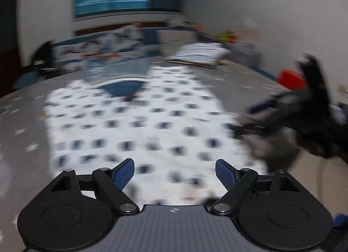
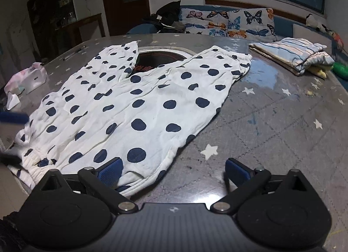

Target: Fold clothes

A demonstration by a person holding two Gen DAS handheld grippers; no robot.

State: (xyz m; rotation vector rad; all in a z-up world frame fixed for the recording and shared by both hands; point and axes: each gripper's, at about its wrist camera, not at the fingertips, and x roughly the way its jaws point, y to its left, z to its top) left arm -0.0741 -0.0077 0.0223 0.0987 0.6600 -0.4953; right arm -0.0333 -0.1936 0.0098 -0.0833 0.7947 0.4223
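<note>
White trousers with navy dots lie spread flat on the grey star-patterned table, legs pointing away, waistband nearest me. My right gripper is open low at the waistband's near corner; its left pad is over the cloth, the other over bare table, and neither grips anything. The left wrist view is blurred by motion. There the same trousers fill the middle, and my left gripper is open above them with nothing between its pads. The left gripper also shows at the trousers' left edge.
A folded striped garment lies at the back right beside a green object. A tissue pack sits at the left. A round dark inset shows between the trouser legs. A butterfly-print sofa stands behind the table.
</note>
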